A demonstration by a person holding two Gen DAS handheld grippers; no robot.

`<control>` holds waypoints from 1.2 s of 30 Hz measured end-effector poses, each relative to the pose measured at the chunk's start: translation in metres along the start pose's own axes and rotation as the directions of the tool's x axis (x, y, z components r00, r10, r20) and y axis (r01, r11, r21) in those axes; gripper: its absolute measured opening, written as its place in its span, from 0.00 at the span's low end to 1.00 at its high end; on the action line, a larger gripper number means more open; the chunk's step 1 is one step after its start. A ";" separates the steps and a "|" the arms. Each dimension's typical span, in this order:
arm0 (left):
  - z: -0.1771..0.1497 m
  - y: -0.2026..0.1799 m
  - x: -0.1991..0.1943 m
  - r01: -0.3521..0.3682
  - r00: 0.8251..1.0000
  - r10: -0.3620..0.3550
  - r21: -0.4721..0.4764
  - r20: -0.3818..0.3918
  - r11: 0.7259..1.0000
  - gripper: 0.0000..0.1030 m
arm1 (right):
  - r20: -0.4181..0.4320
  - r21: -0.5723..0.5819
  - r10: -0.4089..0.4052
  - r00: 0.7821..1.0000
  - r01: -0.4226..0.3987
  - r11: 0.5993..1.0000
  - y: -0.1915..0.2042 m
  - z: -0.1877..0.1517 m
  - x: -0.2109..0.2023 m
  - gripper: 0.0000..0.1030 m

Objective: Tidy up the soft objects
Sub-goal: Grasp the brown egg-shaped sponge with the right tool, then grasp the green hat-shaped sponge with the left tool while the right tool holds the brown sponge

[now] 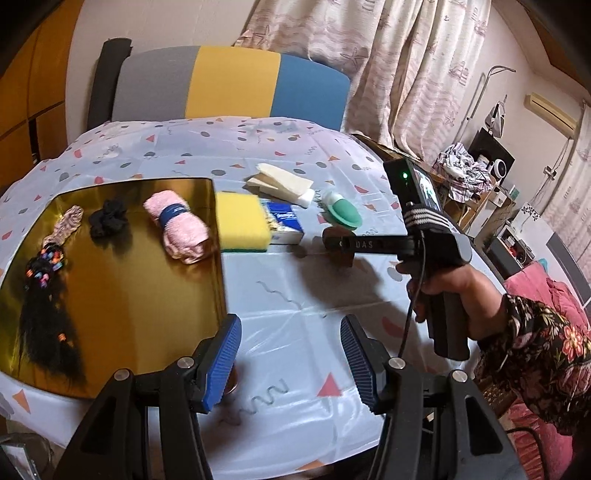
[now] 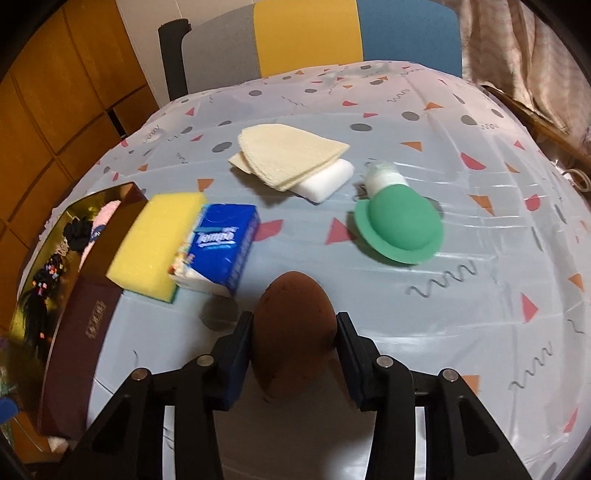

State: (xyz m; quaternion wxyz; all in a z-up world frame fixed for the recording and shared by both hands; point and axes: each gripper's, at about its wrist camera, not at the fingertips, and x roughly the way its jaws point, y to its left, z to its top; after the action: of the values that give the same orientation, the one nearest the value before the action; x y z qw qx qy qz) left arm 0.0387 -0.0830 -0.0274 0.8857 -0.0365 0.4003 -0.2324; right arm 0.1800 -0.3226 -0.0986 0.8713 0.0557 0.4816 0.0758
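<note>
Right gripper (image 2: 293,332), nearest the lens in the right wrist view: its fingers (image 2: 240,343) are closed on a brown egg-shaped sponge (image 2: 293,332), pads pressing both flanks, the sponge clear of the tabletop (image 2: 480,295). Left gripper (image 1: 290,358), nearest in the left wrist view: blue-padded fingers (image 1: 225,354) spread apart with nothing between them, above the patterned tablecloth (image 1: 288,295) just beside the gold box (image 1: 122,295). In the same view, a hand (image 1: 450,295) in a floral sleeve (image 1: 535,354) grips the right gripper's handle. Inside the gold box: a pink rolled towel (image 1: 177,225), a black scrunchie (image 1: 109,218), a patterned scrunchie (image 1: 68,221) and a black hairpiece with coloured beads (image 1: 44,306). Touching the box's outer wall, a yellow sponge (image 2: 159,243); against it, a blue tissue pack (image 2: 221,247). Farther off, cream cloths (image 2: 288,155) overlap a white foam block (image 2: 325,181). To the right, well apart from the tissue pack, a green dome-shaped silicone piece (image 2: 399,229) lies tilted against a white bottle (image 2: 384,177). A chair (image 2: 306,33) stands behind the tabletop.
</note>
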 end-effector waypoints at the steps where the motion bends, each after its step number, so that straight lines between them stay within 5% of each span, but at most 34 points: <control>1: 0.001 -0.003 0.002 0.004 1.000 -0.004 0.004 -0.004 1.000 0.55 | 0.000 0.001 -0.001 1.000 0.001 1.000 -0.003 -0.001 -0.001 0.43; 11: 0.013 -0.028 0.022 0.020 0.999 -0.018 0.041 -0.046 0.999 0.55 | -0.037 0.085 -0.100 0.994 0.103 0.991 -0.063 0.004 -0.013 0.42; 17: 0.033 -0.047 0.044 0.045 0.995 -0.042 0.036 -0.089 0.998 0.55 | -0.048 0.244 -0.028 0.998 0.038 0.969 -0.094 0.002 -0.015 0.42; 20: 0.051 -0.058 0.061 0.070 0.991 -0.066 0.028 -0.120 0.997 0.55 | -0.063 0.217 -0.099 0.993 0.111 0.970 -0.092 0.003 -0.018 0.42; 27: 0.097 -0.073 0.120 0.088 0.977 -0.103 -0.085 -0.186 0.992 0.55 | -0.083 0.363 -0.051 0.995 0.078 0.928 -0.123 -0.005 -0.025 0.42; 36: 0.141 -0.094 0.211 0.056 0.969 -0.073 -0.078 -0.237 0.995 0.68 | -0.050 0.425 -0.116 0.992 0.126 0.896 -0.141 -0.002 -0.042 0.42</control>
State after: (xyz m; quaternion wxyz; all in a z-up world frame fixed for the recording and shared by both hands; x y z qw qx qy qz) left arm 0.2253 -0.2770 -0.0548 0.8209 -0.0522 0.5109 -0.2495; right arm 0.1676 -0.4687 -0.0887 0.8352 0.2143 0.4992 -0.0851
